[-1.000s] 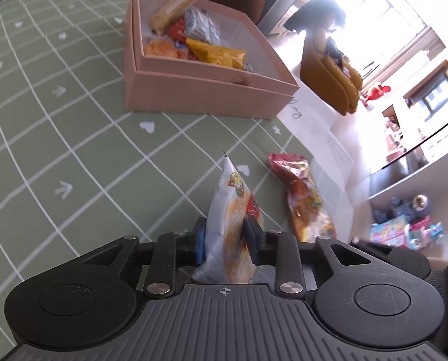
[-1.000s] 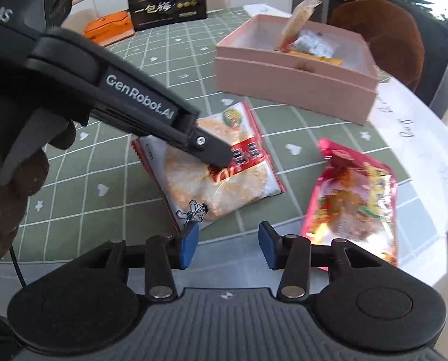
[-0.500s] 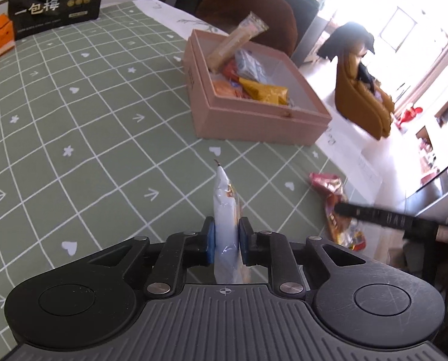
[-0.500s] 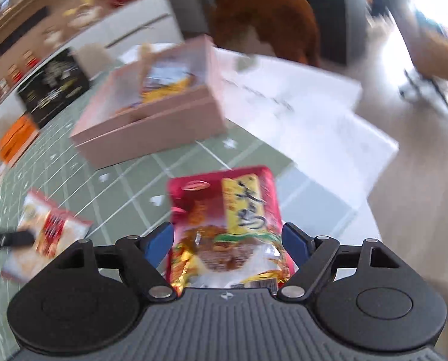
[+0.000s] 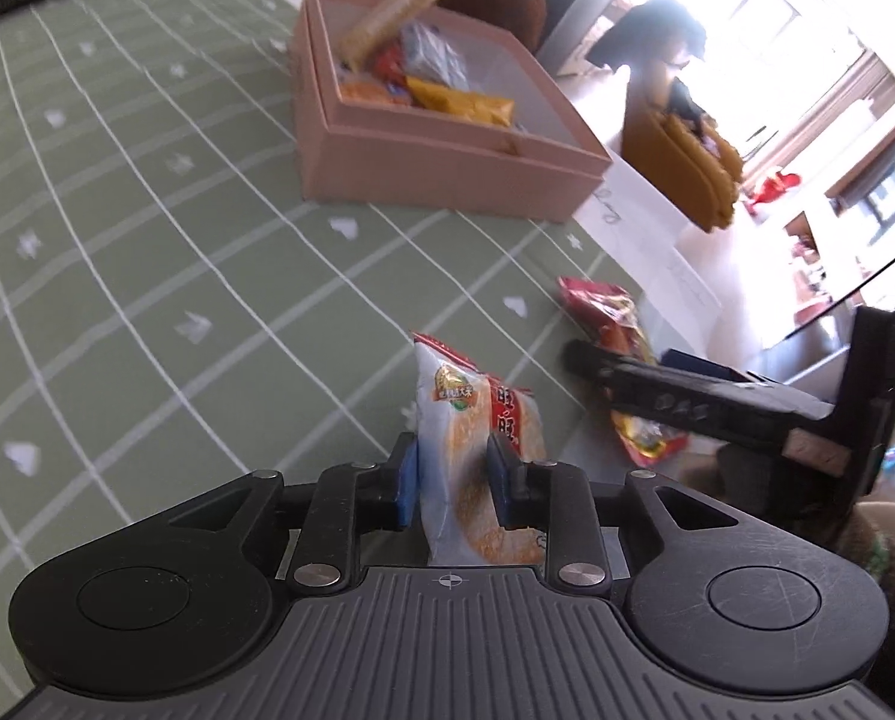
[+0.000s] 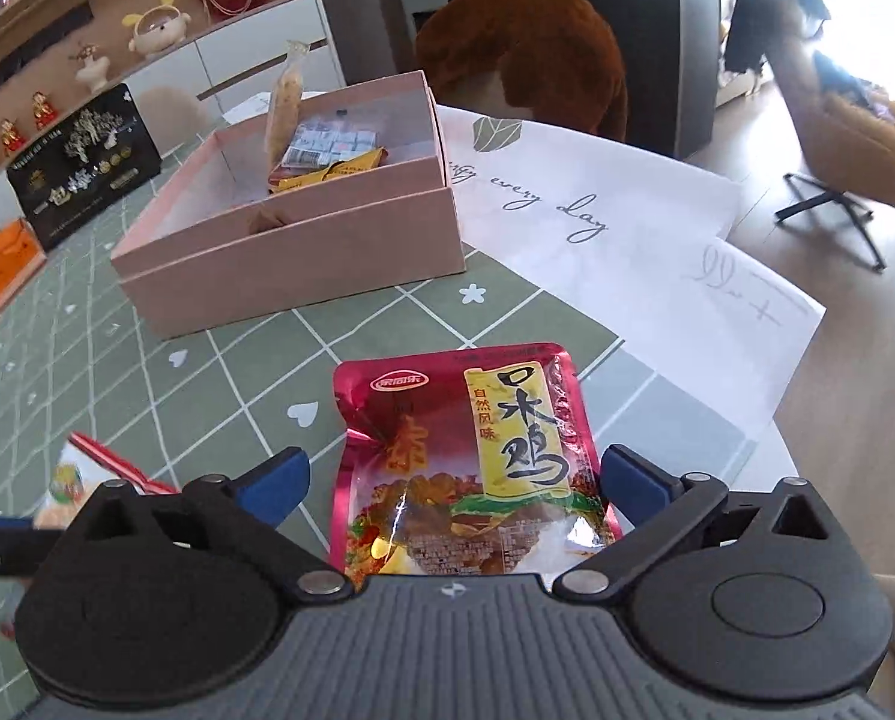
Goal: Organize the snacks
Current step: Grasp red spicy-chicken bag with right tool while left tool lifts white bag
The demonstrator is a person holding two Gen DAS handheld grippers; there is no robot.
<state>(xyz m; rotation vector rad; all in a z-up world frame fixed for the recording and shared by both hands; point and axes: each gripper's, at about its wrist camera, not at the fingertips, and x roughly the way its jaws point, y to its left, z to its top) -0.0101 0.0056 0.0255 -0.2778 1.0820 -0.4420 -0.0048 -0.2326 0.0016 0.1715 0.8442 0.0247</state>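
From the left wrist view, the left gripper (image 5: 452,480) has its jaws around a white-and-orange rice cracker packet (image 5: 468,456) standing on edge; the jaws have just been opening a little, and the right blue pad seems to touch the packet while a sliver of gap shows at the left pad, though the blur makes that hard to judge. Beyond it, on the green checked table (image 5: 147,276), sits a pink box (image 5: 447,171) already holding several snacks. To the right, the right gripper (image 5: 585,357) reaches over a red snack pouch (image 5: 603,312). From the right wrist view, the right gripper (image 6: 453,480) has just been opening its jaws, and they stand wide on either side of the red pouch (image 6: 477,456) lying flat on the table (image 6: 147,360), pads clear of it. The pink box (image 6: 303,264) stands farther back, beside white paper sheets (image 6: 597,228).
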